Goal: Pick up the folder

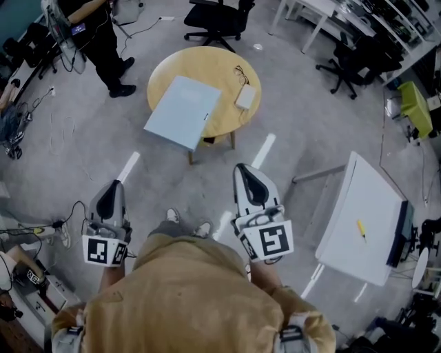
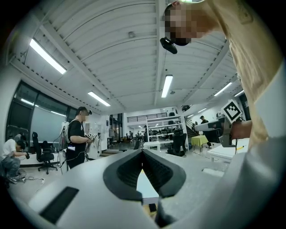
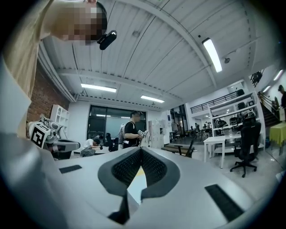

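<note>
A pale blue folder [image 1: 182,110] lies flat on a round wooden table [image 1: 217,63], with its near corner hanging over the table's front-left edge. Both grippers are held level well short of the table, pointing toward it. My left gripper [image 1: 114,184] is shut and holds nothing. My right gripper [image 1: 242,168] is also shut and empty. In the left gripper view the jaws meet at their tips [image 2: 143,152], and a strip of the folder [image 2: 145,184] shows below them. The right gripper view shows the same: jaws closed at the tips [image 3: 141,150] and a pale strip of the folder [image 3: 136,184] beneath.
A small white box [image 1: 245,96] and a pair of glasses [image 1: 241,72] lie on the table's right side. A white desk [image 1: 358,207] with a yellow pen [image 1: 360,229] stands at the right. A person [image 1: 103,41] stands at the far left, and office chairs [image 1: 217,21] stand beyond the table.
</note>
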Tool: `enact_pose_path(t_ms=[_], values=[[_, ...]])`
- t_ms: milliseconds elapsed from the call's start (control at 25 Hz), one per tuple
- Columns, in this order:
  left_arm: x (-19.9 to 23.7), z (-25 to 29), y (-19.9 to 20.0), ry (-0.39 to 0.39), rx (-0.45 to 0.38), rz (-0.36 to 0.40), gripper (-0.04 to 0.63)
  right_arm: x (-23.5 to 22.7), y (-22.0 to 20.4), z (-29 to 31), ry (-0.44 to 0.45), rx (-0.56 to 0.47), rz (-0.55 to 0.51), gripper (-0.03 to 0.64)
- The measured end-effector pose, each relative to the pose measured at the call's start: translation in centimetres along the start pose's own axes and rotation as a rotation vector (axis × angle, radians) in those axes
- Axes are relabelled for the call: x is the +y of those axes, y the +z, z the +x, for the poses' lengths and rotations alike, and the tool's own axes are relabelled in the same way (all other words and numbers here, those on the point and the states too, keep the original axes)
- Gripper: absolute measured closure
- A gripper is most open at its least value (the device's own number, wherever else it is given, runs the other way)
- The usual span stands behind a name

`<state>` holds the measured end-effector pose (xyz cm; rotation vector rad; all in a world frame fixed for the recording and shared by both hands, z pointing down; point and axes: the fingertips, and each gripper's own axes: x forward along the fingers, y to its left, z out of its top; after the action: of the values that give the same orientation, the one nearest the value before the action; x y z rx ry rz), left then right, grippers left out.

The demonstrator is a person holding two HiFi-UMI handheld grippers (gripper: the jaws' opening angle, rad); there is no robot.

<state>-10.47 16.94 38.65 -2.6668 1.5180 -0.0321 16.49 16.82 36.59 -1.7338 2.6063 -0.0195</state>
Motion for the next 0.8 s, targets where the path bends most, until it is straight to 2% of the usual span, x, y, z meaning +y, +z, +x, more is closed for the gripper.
enact_pose_path(t_ms=[280, 600, 800], values=[[0.9, 1.6, -1.5, 0.002, 0.011, -0.038, 0.592, -0.5, -0.5, 1.8, 0.010, 0.022, -0.010, 0.617], [1.7, 6.6, -2.7, -0.082, -0.020, -0.116, 0.592, -2.6, 0.2, 3.0, -0.065, 0.045, -0.046, 0.617], [3.6, 9.7, -3.2, -0.113, -0.012, -0.156, 0.592, -3.1, 1.0, 6.8, -0.073, 0.048, -0.058, 0.617]])
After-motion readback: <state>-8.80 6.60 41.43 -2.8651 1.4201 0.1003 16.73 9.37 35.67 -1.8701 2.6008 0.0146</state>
